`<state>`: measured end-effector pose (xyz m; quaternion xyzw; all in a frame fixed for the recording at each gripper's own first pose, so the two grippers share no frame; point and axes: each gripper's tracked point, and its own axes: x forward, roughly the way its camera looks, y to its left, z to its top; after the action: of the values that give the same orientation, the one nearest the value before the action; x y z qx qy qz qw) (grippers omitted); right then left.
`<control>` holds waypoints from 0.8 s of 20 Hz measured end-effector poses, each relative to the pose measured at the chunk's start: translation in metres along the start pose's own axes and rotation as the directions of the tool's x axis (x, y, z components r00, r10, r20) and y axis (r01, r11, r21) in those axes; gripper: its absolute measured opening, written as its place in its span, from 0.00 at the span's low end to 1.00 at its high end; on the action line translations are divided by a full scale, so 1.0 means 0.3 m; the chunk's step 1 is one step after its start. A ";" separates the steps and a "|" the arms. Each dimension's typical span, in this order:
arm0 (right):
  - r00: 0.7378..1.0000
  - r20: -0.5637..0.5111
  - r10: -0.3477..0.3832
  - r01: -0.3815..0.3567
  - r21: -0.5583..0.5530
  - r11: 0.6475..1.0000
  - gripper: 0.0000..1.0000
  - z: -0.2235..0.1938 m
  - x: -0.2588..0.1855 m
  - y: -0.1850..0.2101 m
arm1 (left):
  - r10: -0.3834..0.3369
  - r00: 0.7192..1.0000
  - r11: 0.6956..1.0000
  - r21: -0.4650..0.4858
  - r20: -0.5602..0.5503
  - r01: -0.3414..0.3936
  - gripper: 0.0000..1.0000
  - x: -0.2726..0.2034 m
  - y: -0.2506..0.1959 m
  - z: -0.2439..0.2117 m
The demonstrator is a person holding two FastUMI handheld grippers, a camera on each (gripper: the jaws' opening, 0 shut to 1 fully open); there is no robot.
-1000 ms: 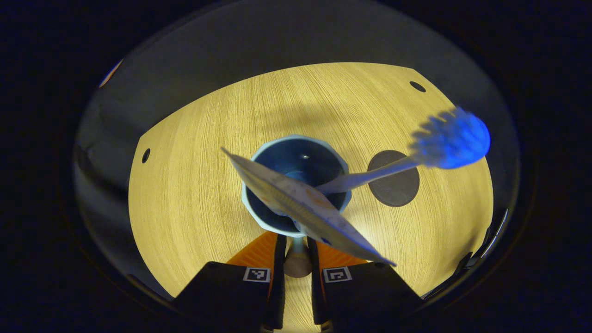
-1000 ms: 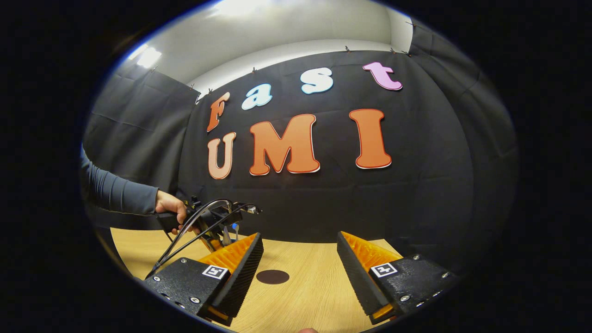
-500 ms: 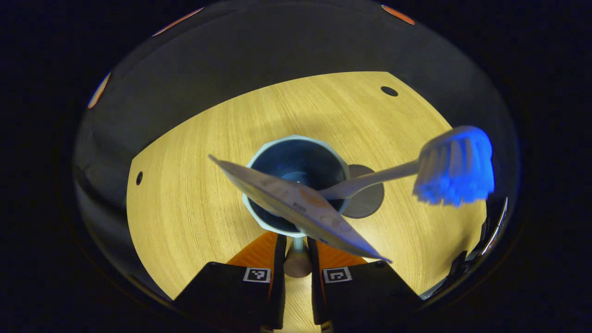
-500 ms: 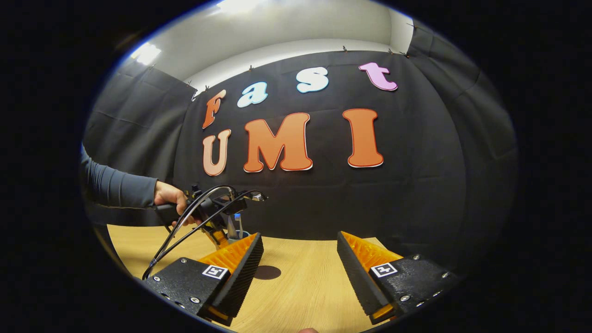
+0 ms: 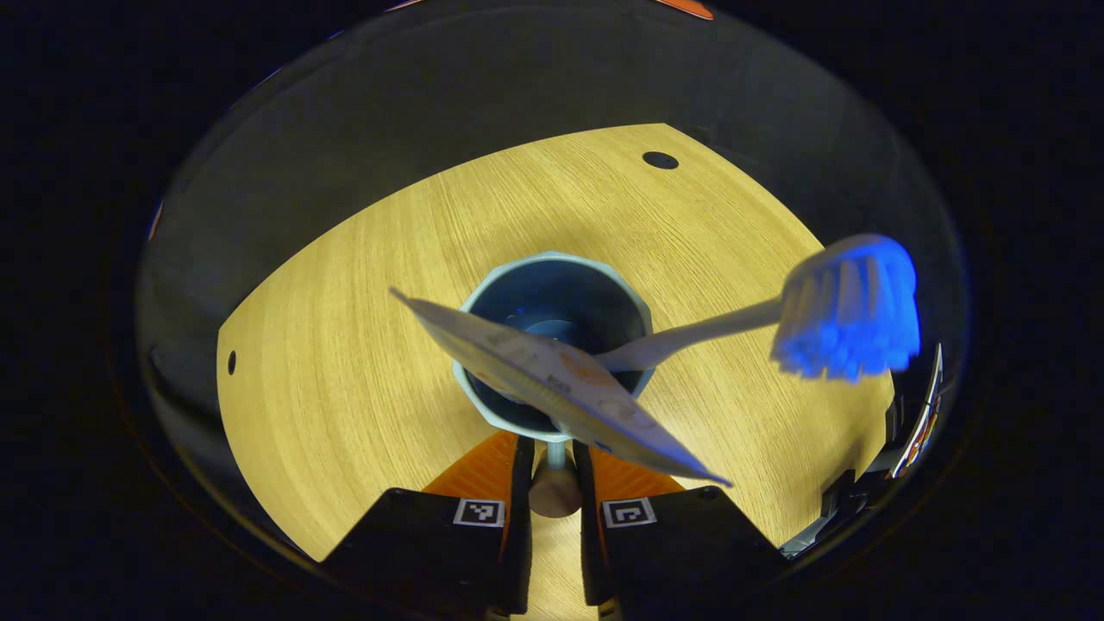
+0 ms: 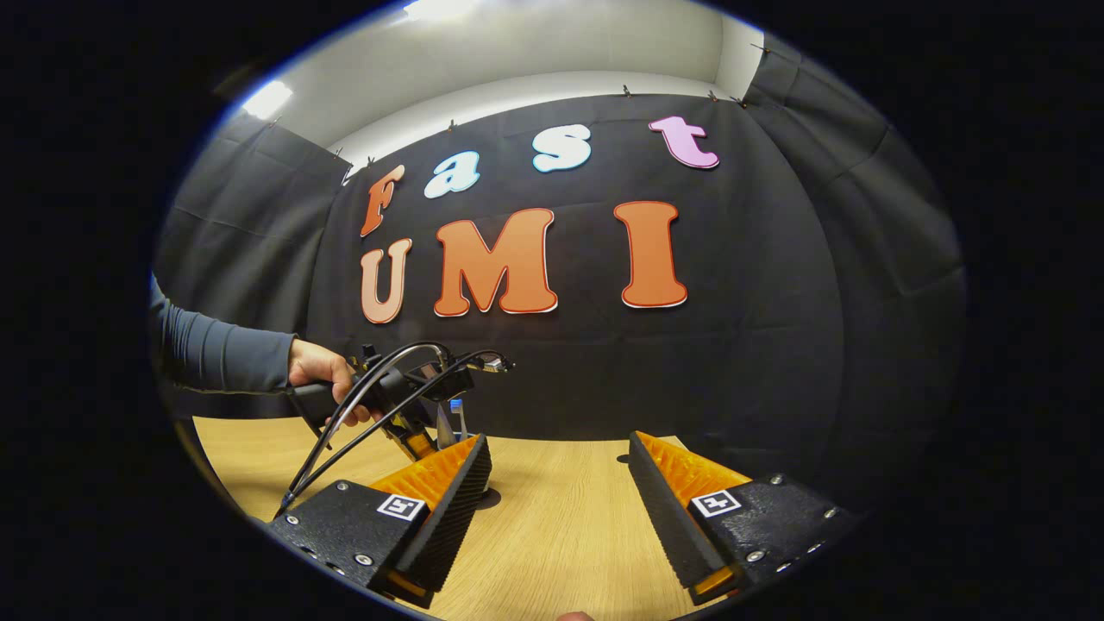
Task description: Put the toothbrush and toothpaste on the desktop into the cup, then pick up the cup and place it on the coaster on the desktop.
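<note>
In the left gripper view, the left tool is seen from above, its fingers pinched on the near rim of a blue cup. The cup is pale along its rim and dark inside, and is framed by the wooden worktop. A flat toothpaste tube leans across the mouth, and a toothbrush with a blue-bristled head slants out to the right.

In the right gripper view, the right tool is held spread above the worktop. At the left, a hand is seen gripping the other tool. A sliver of the dark coaster is seen beside the near finger.
</note>
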<state>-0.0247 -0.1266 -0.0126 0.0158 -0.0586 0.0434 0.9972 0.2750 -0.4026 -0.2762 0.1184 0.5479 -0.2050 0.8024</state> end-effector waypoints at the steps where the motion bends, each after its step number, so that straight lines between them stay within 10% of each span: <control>1: 1.000 -0.002 -0.003 0.003 0.000 1.000 0.96 -0.003 -0.006 -0.005 | 0.002 1.000 1.000 0.007 -0.008 -0.002 0.28 0.071 -0.074 0.021; 8: 1.000 -0.026 -0.010 0.010 0.007 1.000 0.96 -0.020 -0.004 -0.003 | 0.005 1.000 1.000 0.010 0.001 -0.005 0.32 0.300 -0.025 -0.015; 11: 0.999 -0.047 -0.003 0.004 0.023 1.000 0.96 -0.025 0.016 0.029 | 0.012 0.997 0.999 0.049 0.076 -0.016 0.97 0.345 0.002 0.032; 16: 0.998 -0.067 -0.003 0.003 -0.008 1.000 0.96 -0.010 0.052 0.096 | 0.018 0.974 0.998 0.056 0.226 -0.032 1.00 0.258 0.018 0.053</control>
<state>-0.0114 -0.0966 -0.0130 0.0103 -0.0254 0.0422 0.9987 0.3152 -0.4197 -0.3421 0.1251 0.4454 -0.2231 0.8580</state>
